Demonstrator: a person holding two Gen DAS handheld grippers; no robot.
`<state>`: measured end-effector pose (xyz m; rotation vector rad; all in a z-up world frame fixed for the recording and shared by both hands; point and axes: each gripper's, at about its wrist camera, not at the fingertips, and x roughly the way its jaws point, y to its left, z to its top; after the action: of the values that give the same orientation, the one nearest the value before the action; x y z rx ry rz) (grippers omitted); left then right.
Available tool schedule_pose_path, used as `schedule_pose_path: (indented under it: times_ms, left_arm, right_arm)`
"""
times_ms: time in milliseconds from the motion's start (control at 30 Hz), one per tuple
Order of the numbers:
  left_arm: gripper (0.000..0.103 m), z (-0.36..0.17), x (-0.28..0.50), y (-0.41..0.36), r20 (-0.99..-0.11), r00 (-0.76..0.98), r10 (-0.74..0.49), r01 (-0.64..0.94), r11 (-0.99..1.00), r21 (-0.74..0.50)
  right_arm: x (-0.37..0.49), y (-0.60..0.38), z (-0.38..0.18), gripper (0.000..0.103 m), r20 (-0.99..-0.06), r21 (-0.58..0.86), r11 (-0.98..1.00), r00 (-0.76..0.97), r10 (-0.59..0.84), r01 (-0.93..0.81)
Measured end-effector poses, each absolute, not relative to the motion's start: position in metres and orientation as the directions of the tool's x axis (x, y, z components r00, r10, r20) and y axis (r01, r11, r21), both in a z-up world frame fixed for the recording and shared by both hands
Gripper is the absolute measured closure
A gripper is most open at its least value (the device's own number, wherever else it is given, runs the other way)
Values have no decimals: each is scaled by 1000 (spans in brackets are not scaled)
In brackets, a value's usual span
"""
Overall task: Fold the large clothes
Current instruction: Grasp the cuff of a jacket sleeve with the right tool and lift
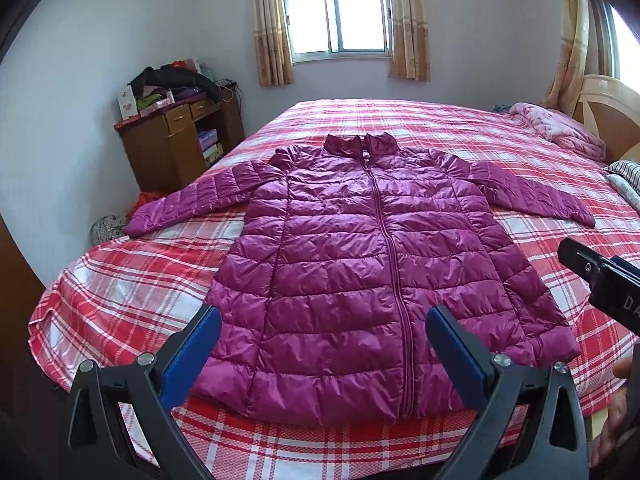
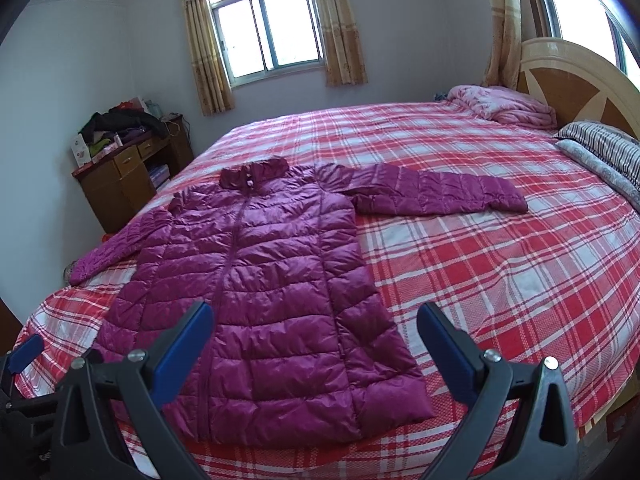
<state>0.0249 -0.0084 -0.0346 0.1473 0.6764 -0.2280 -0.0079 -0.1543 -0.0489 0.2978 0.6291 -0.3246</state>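
Jacket: one magenta quilted jacket (image 1: 352, 264) is lying flat, front up and zipped, on the bed (image 1: 120, 280); its hem is lying near the near edge and its collar is pointing toward the window (image 1: 336, 12).
Sleeves: two are being shown spread outward, one to each side; the left cuff is reaching the bed's left edge.
Bedding: one red-and-white plaid sheet is covering the bed; one pink quilt (image 2: 504, 104) is lying bunched by the headboard (image 2: 576, 76), with striped pillows (image 2: 604, 148) beside it.
Furniture: one wooden cabinet (image 1: 180, 140) is standing left of the bed, with clothes piled on top.
Windows: one curtained window is facing the cameras; a second is partly seen at the right edge.
Left gripper (image 1: 324, 336): it is being held above the hem, clear of the fabric, aimed along the jacket; its two blue-padded fingers (image 1: 200, 344) are being kept wide apart and nothing is being held.
Right gripper (image 2: 316, 332): it is hovering over the jacket's lower right side, fingers likewise spread wide and empty.
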Motion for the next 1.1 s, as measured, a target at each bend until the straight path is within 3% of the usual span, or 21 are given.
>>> schedule_pose_path:
  times_ms: [167, 333, 400, 467, 567, 833, 900, 967, 1100]
  left_arm:
    - [1, -49, 65, 0, -662, 728, -176, 263, 964, 33]
    - [1, -53, 125, 19, -689, 710, -145, 203, 979, 4]
    - [1, -53, 152, 31, -696, 702, -151, 172, 984, -39]
    - [1, -52, 172, 40, -690, 709, -145, 132, 989, -73]
    - [1, -49, 204, 44, -681, 720, -136, 88, 991, -105]
    - [1, -53, 281, 48, -684, 724, -85, 23, 995, -99]
    - [1, -57, 295, 52, -685, 725, -76, 11, 995, -99]
    - [1, -61, 304, 57, -683, 727, -75, 14, 995, -94]
    - [1, -74, 318, 62, -694, 718, -47, 27, 999, -40]
  right_arm:
    - [5, -233, -79, 0, -682, 278, 834, 709, -178, 476]
    - [10, -340, -84, 1, -679, 383, 684, 691, -247, 621]
    - [9, -386, -87, 5, -667, 459, 595, 698, -261, 660]
    - [12, -432, -94, 16, -660, 521, 503, 700, -275, 689]
    - [22, -484, -106, 22, -680, 539, 403, 664, -310, 740]
    - [63, -534, -125, 23, -737, 511, 294, 588, -334, 807]
    - [74, -532, -123, 32, -760, 450, 320, 546, -352, 834]
    - [80, -528, -124, 62, -788, 376, 341, 491, -372, 862]
    - [79, -530, -130, 81, -786, 309, 377, 458, -416, 873]
